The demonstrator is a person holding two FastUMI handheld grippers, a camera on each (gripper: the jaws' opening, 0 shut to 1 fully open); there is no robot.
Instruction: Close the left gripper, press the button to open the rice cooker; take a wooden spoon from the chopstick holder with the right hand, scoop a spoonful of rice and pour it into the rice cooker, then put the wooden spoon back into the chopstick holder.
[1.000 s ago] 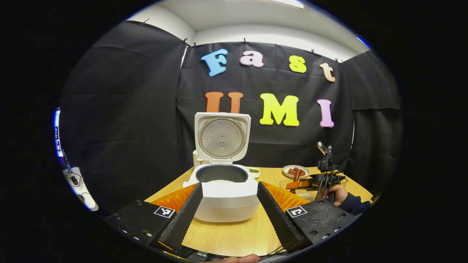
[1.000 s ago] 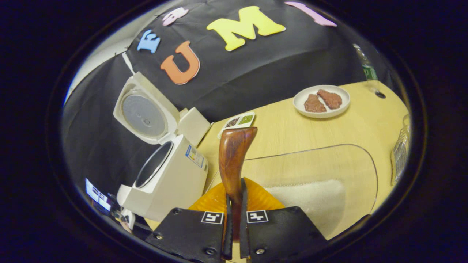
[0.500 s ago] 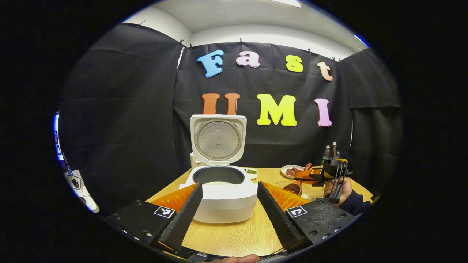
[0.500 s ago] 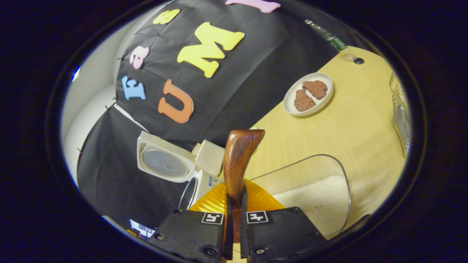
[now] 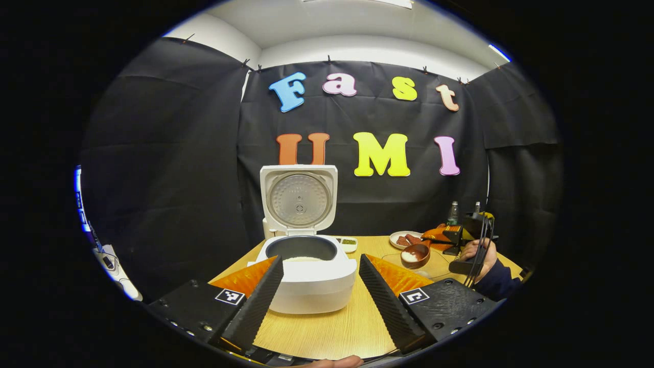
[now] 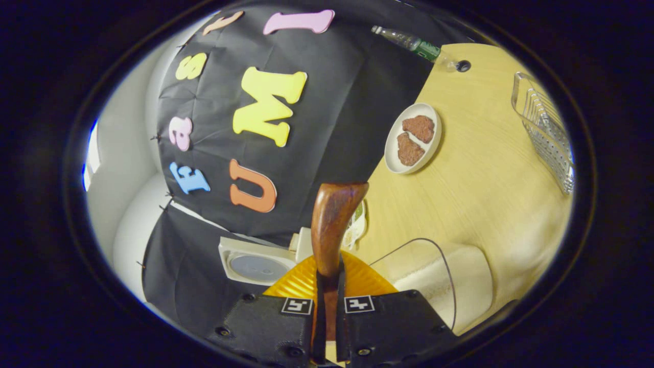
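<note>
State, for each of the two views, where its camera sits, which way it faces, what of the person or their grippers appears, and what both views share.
Left gripper view: rides the left gripper, level, facing the open white rice cooker; the right gripper and a hand appear farther off.
Right gripper view: rides the right gripper, rolled sideways, looking along the brown wooden spoon over the pale wooden table.
Shared: cooker, spoon, white plate of brown meat.
</note>
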